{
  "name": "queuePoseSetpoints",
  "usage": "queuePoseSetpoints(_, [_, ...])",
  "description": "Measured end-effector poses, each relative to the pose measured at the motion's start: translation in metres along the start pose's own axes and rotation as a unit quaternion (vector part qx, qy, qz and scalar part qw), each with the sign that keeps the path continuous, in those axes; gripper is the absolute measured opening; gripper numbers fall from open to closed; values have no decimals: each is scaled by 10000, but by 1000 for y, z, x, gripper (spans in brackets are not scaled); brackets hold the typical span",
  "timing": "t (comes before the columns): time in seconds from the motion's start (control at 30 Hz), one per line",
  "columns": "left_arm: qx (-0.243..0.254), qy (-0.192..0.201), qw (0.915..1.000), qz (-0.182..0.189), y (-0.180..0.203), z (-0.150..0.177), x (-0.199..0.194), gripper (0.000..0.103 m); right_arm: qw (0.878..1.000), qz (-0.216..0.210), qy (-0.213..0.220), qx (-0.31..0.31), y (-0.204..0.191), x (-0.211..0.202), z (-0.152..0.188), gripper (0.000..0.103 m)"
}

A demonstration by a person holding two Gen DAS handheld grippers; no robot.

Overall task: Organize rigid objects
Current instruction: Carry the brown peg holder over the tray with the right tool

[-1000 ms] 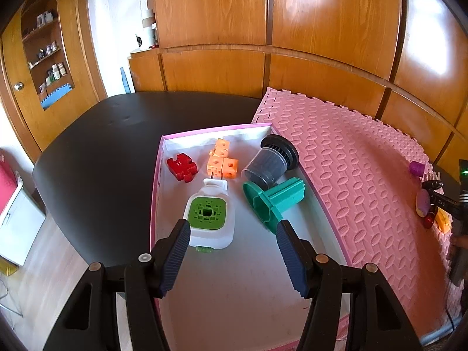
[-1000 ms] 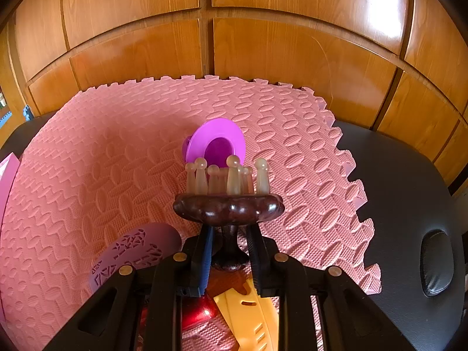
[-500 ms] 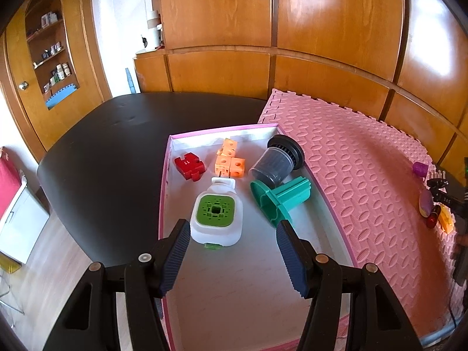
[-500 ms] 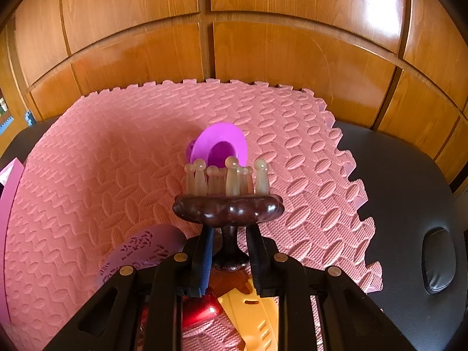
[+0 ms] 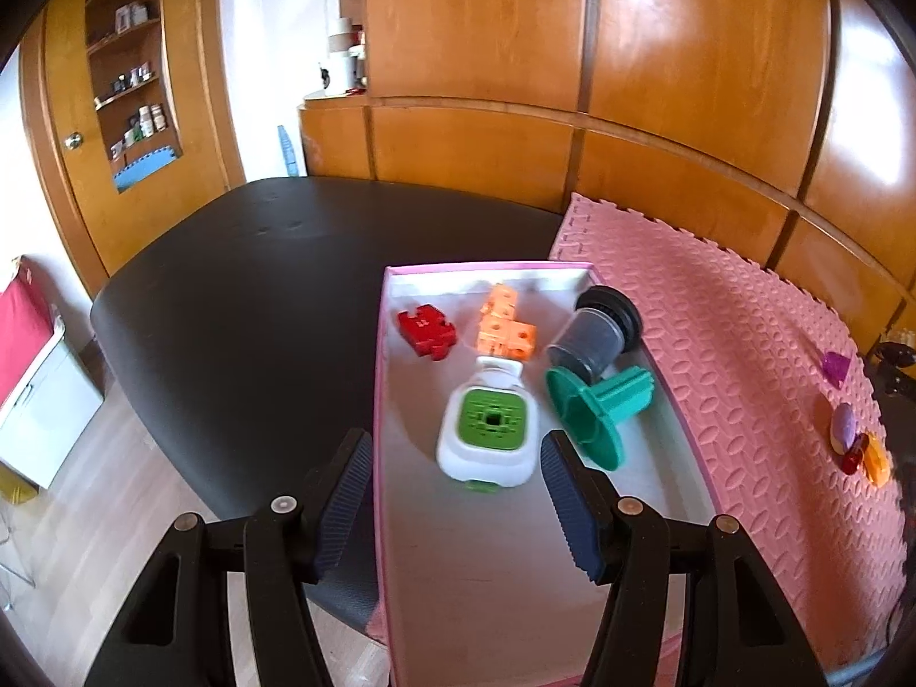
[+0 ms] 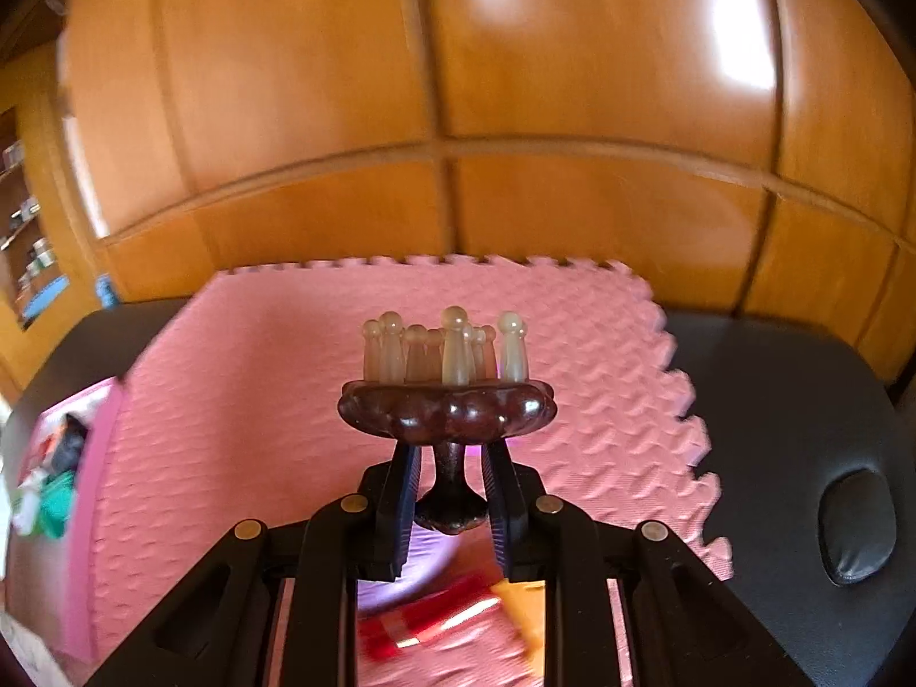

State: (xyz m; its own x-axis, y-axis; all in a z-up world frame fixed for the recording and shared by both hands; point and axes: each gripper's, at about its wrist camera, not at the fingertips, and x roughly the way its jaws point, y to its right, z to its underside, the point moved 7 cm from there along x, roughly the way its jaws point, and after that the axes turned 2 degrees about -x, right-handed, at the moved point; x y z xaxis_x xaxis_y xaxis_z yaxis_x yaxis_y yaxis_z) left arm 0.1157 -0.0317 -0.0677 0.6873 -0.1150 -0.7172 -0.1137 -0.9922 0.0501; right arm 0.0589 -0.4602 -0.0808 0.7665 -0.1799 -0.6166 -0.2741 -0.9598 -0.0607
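My right gripper (image 6: 452,478) is shut on the stem of a dark brown wooden massager (image 6: 449,409) with pale pegs on top, held up above the pink foam mat (image 6: 257,401). Under it lie a red piece (image 6: 423,624), a yellow piece (image 6: 526,612) and a purple one (image 6: 401,572), all blurred. My left gripper (image 5: 455,498) is open and holds nothing, above the near left wall of the pink box (image 5: 379,401). The box holds a white device with a green top (image 5: 489,438), a green funnel-like part (image 5: 595,409), a dark cup (image 5: 595,335), orange cubes (image 5: 506,329) and a red puzzle piece (image 5: 426,331).
The box and mat lie on a black table (image 5: 240,297). Small purple (image 5: 834,367), red (image 5: 853,458) and orange (image 5: 876,458) items sit at the mat's right end. Wooden wall panels stand behind. The table's right part has an oval recess (image 6: 856,524).
My right gripper has risen with the massager and swung left, so the loose pieces dropped low in its view and the box appeared. The left gripper drifted left, still open.
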Motion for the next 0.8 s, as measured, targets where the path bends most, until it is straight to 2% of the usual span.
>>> queuePoseSetpoints(0.1, [-109,-3,9999,14,-8,1,0,62,9978,-573,-70,-322,-54,-12,7,21])
queuePoseSetpoints(0.2, [-209,8,9998,47,-15,3,-1,62,9899,-1200,-208,-731,-117,-23,20,21])
queuePoseSetpoints(0.27, [-263,27,9996,61,-20,5,-2,62,9796,-1653,-334,-1094,-166,-31,33,21])
queuePoseSetpoints(0.4, [-368,20,9993,116,-28,8,-3,62,9590,-2134,-741,-1713,-234,-32,58,21])
queuePoseSetpoints(0.47, [-412,14,9990,150,-31,10,-4,62,9488,-2201,-1016,-2025,-259,-27,72,21])
queuePoseSetpoints(0.57, [-490,-2,9986,198,-35,13,-3,62,9399,-2155,-1320,-2295,-283,-16,87,21])
queuePoseSetpoints(0.8, [-608,-71,9976,326,-38,18,0,62,9334,-1832,-1673,-2594,-297,10,103,21])
